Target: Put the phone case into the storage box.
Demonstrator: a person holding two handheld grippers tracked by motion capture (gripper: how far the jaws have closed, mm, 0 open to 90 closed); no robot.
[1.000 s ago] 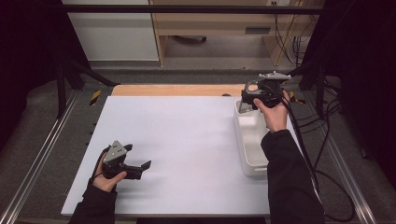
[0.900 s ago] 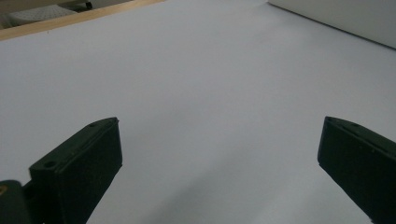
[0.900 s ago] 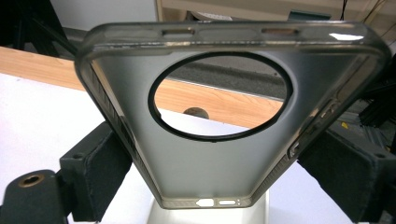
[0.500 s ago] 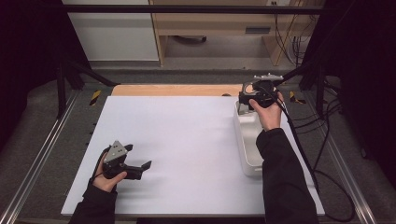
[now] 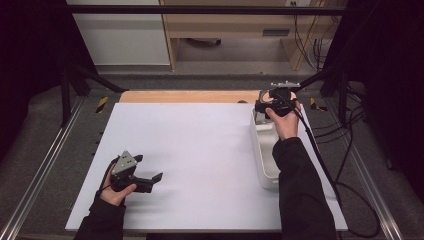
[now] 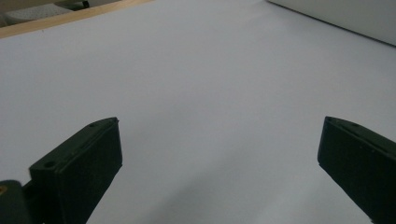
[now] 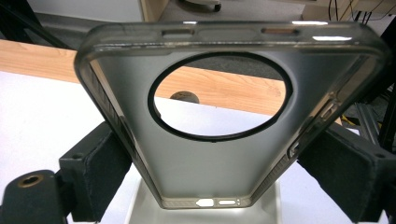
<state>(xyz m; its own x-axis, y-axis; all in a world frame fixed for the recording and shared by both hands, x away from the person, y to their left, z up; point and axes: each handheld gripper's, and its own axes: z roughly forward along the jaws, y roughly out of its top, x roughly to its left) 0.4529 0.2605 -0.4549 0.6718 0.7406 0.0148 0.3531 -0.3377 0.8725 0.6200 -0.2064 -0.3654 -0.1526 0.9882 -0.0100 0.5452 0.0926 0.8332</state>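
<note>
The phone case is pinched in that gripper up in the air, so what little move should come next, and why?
Probably carry the phone case over the bare white table and lower it there. The right gripper holds it by its two long sides above the far end of the white tray, while the left gripper rests open on the table.
</note>
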